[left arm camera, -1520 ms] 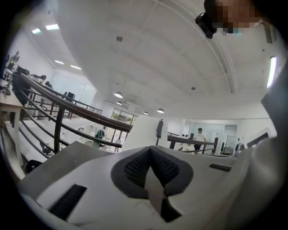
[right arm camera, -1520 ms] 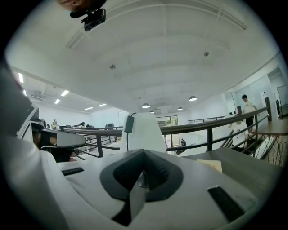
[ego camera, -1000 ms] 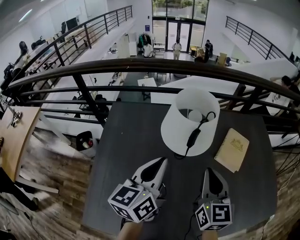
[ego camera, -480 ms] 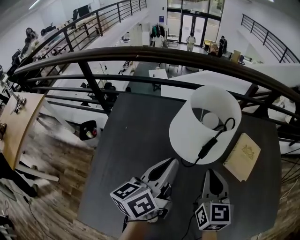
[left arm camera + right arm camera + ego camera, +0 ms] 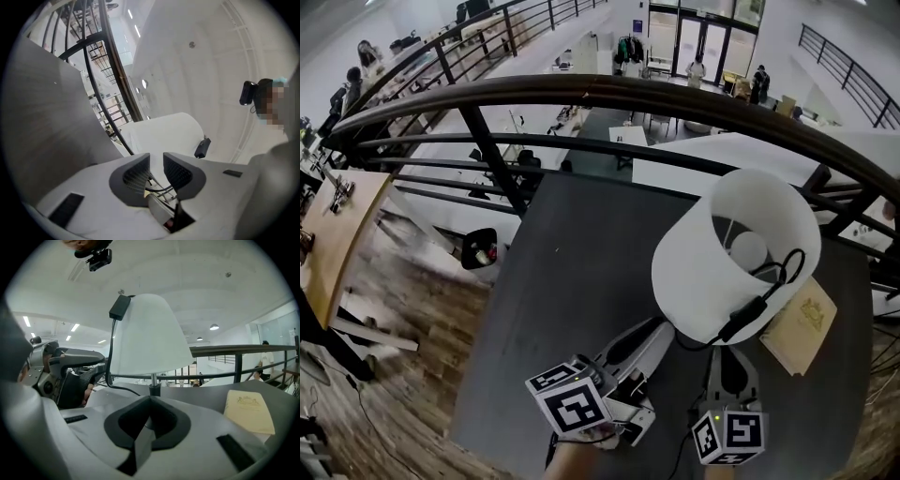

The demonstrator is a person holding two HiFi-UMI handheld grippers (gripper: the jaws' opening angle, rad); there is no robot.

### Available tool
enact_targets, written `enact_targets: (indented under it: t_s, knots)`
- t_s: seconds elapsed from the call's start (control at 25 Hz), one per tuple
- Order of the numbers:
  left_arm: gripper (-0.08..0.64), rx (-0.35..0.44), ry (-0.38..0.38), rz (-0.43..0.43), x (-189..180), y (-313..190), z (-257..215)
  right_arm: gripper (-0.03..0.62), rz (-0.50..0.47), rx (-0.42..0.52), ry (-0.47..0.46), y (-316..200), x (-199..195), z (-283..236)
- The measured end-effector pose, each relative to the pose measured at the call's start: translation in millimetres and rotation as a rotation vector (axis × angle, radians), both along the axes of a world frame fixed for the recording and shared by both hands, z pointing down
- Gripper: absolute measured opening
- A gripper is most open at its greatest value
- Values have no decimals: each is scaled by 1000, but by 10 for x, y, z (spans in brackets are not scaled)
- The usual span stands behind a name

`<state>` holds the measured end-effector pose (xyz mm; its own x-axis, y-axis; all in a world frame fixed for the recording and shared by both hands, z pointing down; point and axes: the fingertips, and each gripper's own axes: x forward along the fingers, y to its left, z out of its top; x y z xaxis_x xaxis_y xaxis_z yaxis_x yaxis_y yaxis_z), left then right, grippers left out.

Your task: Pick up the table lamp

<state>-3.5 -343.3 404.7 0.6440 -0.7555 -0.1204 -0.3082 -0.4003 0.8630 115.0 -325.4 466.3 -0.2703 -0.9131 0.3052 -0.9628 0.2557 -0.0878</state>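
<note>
The table lamp has a white shade (image 5: 712, 253) with a black cord and inline switch (image 5: 748, 317) draped over it, and it stands on the dark table (image 5: 572, 281). My left gripper (image 5: 661, 333) points at the shade's lower left side. Its jaws have just been opening and stand parted with nothing between them; in the left gripper view the shade (image 5: 161, 133) lies just ahead. My right gripper (image 5: 727, 361) is shut and empty. In the right gripper view its tips (image 5: 150, 400) sit just short of the lamp's metal stem (image 5: 153, 379) under the shade (image 5: 147, 333).
A cream book (image 5: 802, 323) lies on the table right of the lamp, also in the right gripper view as the book (image 5: 248, 411). A dark curved railing (image 5: 581, 94) runs along the table's far edge, with a drop to a lower floor behind. A wooden desk (image 5: 337, 244) stands far left.
Both grippers have moved forward and down toward the lamp. The left gripper has rolled and its jaws have parted. The right gripper stays shut.
</note>
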Motion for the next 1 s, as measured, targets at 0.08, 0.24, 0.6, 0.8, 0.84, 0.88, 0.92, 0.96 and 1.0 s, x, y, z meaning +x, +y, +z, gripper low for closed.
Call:
enact_targets:
  t_s: [0.08,0.24,0.6,0.8,0.84,0.88,0.92,0.96,1.0]
  knots:
    - [109,-7,38,3,-6,-21,34,-1,-3,-11,0,-30,-12,55]
    - [138,-13,78,24,29,-56,107,14,-6,-20,3,-72,-21,134]
    - [184,-12,196,69,88,-110,161,26,-9,-45,12,-116,-15,247]
    - [184,15,237,106,130,-107,124,26,-7,-56,18,-111,-38,302]
    - [184,20,245,114,144,-106,111,26,-7,-58,19,-113,-42,309]
    - [184,24,254,122,158,-110,95,26,-8,-60,21,-119,-43,312]
    - [184,27,265,127,168,-119,77,26,-8,-61,22,-128,-44,309]
    - [184,30,276,130,174,-129,56,26,-8,-62,23,-139,-42,304]
    - [184,34,291,131,176,-138,37,26,-8,-63,23,-148,-40,299]
